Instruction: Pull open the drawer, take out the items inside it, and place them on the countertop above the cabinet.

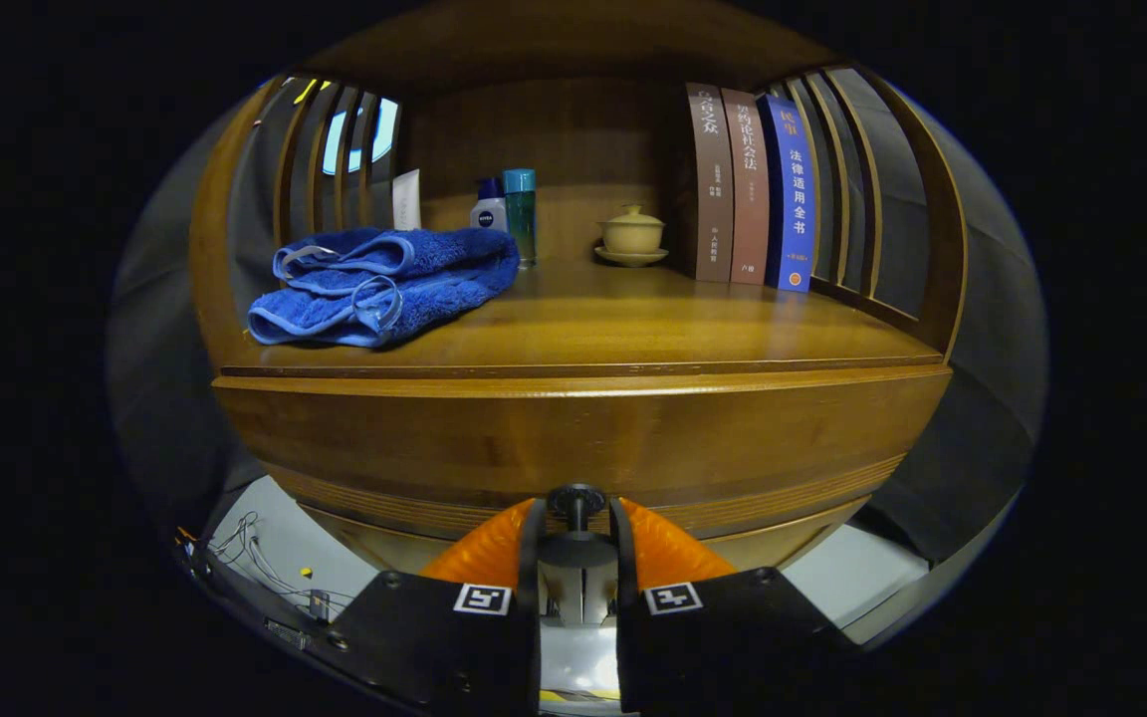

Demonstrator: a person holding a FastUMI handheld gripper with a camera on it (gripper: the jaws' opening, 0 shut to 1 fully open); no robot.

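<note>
Hand-held gripper point(575, 518) low centre of frame, fingers narrowed around the small dark drawer knob point(575, 498); whether both pressed on it, I could not tell. Drawer point(573, 438) front sat flush, apparently not yet opened. Worktop point(633, 324) above carried a blue towel point(384, 284) at upper left, bottles point(509, 214), a lidded cup point(631, 234) and books point(753, 184) at upper right. Best practice, I judged: firm hold on the knob, then a straight, level pull, no twisting.
</note>
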